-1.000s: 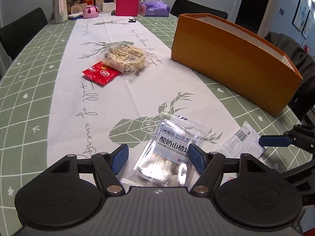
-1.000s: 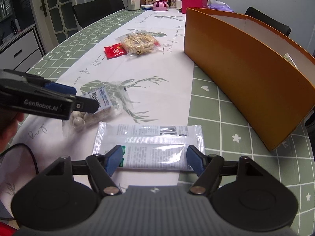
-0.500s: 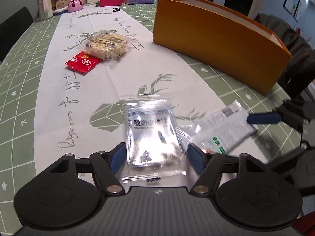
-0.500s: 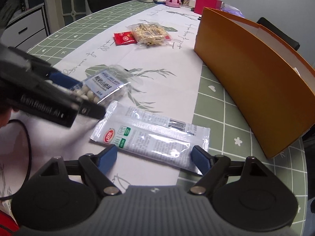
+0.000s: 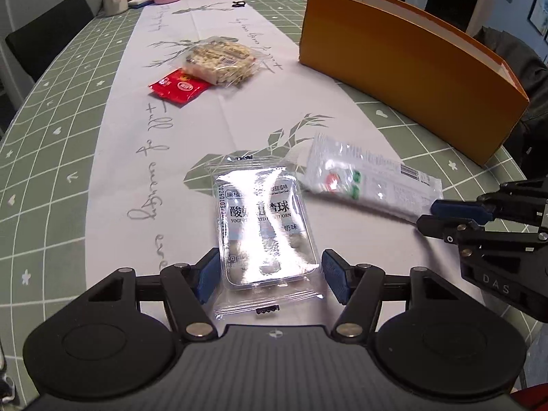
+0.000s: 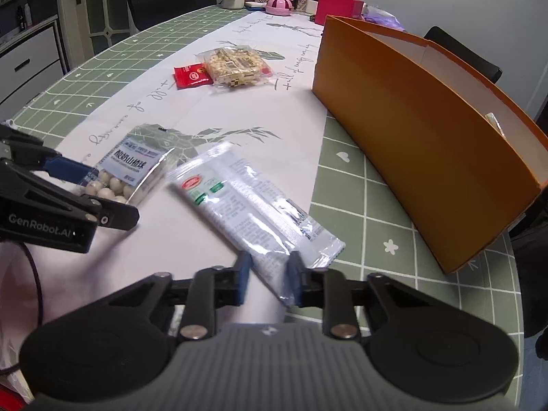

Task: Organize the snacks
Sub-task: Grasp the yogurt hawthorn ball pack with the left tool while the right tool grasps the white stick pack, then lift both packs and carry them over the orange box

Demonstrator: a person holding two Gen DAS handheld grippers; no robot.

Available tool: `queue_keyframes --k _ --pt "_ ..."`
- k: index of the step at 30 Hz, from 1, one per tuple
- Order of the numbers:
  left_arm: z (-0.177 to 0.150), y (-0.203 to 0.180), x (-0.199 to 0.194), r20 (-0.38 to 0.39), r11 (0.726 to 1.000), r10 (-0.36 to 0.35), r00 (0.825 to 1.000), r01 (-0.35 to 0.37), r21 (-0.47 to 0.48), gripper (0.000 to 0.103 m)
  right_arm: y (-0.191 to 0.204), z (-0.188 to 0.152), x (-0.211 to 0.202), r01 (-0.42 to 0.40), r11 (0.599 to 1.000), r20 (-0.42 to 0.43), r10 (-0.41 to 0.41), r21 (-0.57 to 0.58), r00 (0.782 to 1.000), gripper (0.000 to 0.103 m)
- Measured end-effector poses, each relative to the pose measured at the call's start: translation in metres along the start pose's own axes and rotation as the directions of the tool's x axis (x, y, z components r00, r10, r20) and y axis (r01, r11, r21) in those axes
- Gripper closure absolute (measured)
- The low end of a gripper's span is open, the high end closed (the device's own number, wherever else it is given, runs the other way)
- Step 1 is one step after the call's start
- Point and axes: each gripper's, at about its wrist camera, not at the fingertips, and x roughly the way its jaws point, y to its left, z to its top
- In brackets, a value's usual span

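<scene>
Clear hawthorn-ball pack [image 5: 265, 226] betw. left gripper [image 5: 270, 274] jaws, apart; right gripper [image 6: 269, 275] jaws clamped on white sachet [image 6: 253, 205].

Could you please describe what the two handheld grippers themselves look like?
Both are matte black plastic with blue fingertip pads, bare metal pivot pins and two round discs on a ribbed grey body. The left gripper bears "GenRobot.AI" in white lettering and trails a dark cable; the right gripper shows "DAS".
</scene>
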Motion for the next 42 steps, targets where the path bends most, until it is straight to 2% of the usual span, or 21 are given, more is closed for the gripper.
queue_keyframes --k 3,7,8,9,13,15,16,18,22,26,31,34,38,42 --pt "-0.003 0.0 -0.003 -0.003 1.0 -0.012 1.0 0.012 0.003 0.03 0.011 0.001 -0.001 -0.114 0.993 -0.018 0.114 -0.01 0.993 0.098" --pt "-0.005 0.003 -0.004 0.008 0.999 -0.026 1.0 0.026 -0.019 0.03 0.018 0.002 -0.004 -0.126 0.991 -0.002 0.126 -0.036 0.992 0.094" --pt "-0.004 0.004 -0.004 0.017 0.999 -0.029 0.999 0.03 -0.029 0.029 0.016 0.003 -0.005 -0.127 0.991 0.005 0.127 -0.029 0.992 0.085" --pt "-0.003 0.005 -0.003 0.029 0.998 -0.029 0.999 0.03 -0.048 0.027 0.013 0.005 -0.006 -0.122 0.992 0.015 0.123 -0.02 0.992 0.071" --pt "0.002 0.009 -0.001 0.066 0.995 -0.022 0.998 0.029 -0.098 0.017 0.0 0.011 -0.01 -0.09 0.996 0.075 0.09 -0.007 0.993 0.058" --pt "0.005 0.008 0.0 0.077 0.995 -0.016 0.997 0.023 -0.093 0.015 -0.007 0.014 -0.008 -0.048 0.999 0.115 0.047 0.005 0.992 0.031" --pt "0.007 0.006 0.0 0.079 0.996 -0.008 0.997 0.015 -0.086 0.015 -0.01 0.015 -0.005 -0.029 1.0 0.125 0.027 0.012 0.992 0.028" --pt "0.009 0.001 0.003 0.081 0.998 0.008 0.997 -0.003 -0.061 0.015 -0.015 0.018 0.003 -0.015 1.0 0.108 0.012 0.022 0.994 0.028" --pt "0.009 -0.004 0.014 0.066 0.998 0.062 0.996 -0.061 -0.017 0.015 -0.014 0.018 0.017 -0.04 0.999 0.096 0.038 0.022 0.995 0.024" --pt "0.005 -0.004 0.016 0.102 0.996 0.084 0.991 -0.087 0.022 0.014 -0.012 0.015 0.028 -0.066 0.998 0.081 0.064 0.025 0.995 0.021" --pt "0.004 0.0 0.017 0.118 0.997 0.074 0.99 -0.078 0.028 0.014 -0.013 0.011 0.033 -0.109 0.993 0.104 0.104 0.038 0.989 0.02" --pt "0.003 0.001 0.017 0.121 0.997 0.071 0.99 -0.075 0.031 0.014 -0.011 0.01 0.031 -0.124 0.992 0.122 0.119 0.032 0.985 0.025" --pt "0.002 0.0 0.016 0.129 0.997 0.062 0.99 -0.067 0.04 0.019 -0.007 0.007 0.028 -0.148 0.989 0.15 0.144 0.017 0.978 0.038" --pt "0.005 0.001 0.015 0.121 0.998 0.05 0.991 -0.055 0.034 0.021 -0.008 0.01 0.029 -0.149 0.989 0.144 0.145 0.016 0.979 0.039"
